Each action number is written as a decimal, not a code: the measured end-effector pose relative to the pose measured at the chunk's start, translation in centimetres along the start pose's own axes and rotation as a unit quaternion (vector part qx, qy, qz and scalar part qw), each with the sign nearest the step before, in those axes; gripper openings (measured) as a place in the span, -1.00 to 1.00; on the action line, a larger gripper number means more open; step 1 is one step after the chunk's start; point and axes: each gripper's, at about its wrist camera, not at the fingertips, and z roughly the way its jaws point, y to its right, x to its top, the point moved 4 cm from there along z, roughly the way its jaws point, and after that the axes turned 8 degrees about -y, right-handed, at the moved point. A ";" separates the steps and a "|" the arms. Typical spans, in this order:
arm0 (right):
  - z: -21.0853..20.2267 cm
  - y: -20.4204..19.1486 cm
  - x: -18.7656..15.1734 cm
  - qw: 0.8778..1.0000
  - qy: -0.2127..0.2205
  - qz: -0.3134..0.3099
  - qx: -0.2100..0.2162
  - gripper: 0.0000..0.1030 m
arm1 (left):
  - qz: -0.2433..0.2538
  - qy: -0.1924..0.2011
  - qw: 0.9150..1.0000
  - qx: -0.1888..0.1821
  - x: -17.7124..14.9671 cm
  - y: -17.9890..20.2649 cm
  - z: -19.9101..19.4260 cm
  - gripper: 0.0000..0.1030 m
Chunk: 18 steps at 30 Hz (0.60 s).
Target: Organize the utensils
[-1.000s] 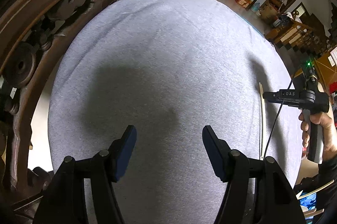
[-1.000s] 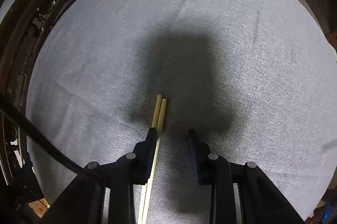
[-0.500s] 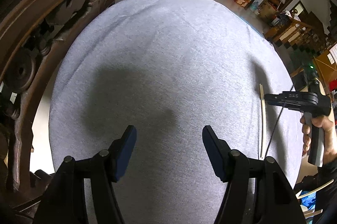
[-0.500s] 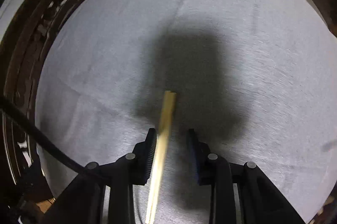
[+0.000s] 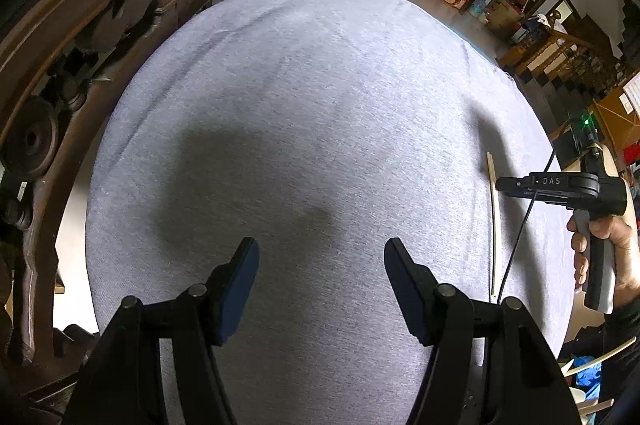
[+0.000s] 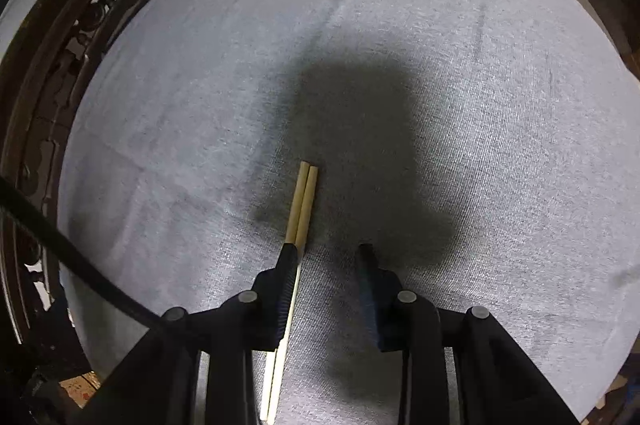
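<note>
Hovering low over the grey-clothed counter (image 6: 460, 73), the right gripper (image 6: 329, 257) is pointing steeply down with its jaws standing partly apart, a clear gap showing between the two pads. Nothing is being squeezed: the pair of chopsticks (image 6: 302, 203) is lying flat on the cloth, and the left-hand finger (image 6: 285, 289) is sitting right against their outer side while the other finger is standing well clear at about three o'clock from them. Judging by that, the finger is serving as a fence, keeping the two sticks side by side and parallel rather than lifting them. Their squared ends are pointing toward twelve o'clock from the gripper, nearly level with each other, and their thin ends are running back under the tool toward six o'clock.

Farther out, the left gripper (image 5: 320, 277) is waiting wide open over bare cloth, holding nothing, probably kept back as a spare. In its view the chopsticks (image 5: 495, 225) are showing as one pale line at three o'clock, near the counter's edge, with a hand (image 5: 612, 249) gripping the other tool's handle.
</note>
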 end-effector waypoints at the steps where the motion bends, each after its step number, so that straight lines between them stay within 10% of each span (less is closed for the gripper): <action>1: 0.1 -0.4 0.0 1.000 -0.004 -0.004 -0.007 -0.32 | -0.001 0.000 1.000 0.000 0.0 0.0 0.0 0.27; 9: 1.0 -4.3 0.5 0.996 -0.028 -0.027 -0.083 -0.31 | 0.006 0.000 1.000 -0.004 0.2 0.7 -0.1 0.27; 18: 1.0 -1.8 -0.5 0.999 -0.023 0.003 -0.044 -0.30 | 0.034 0.010 0.999 0.000 2.4 2.6 -0.4 0.27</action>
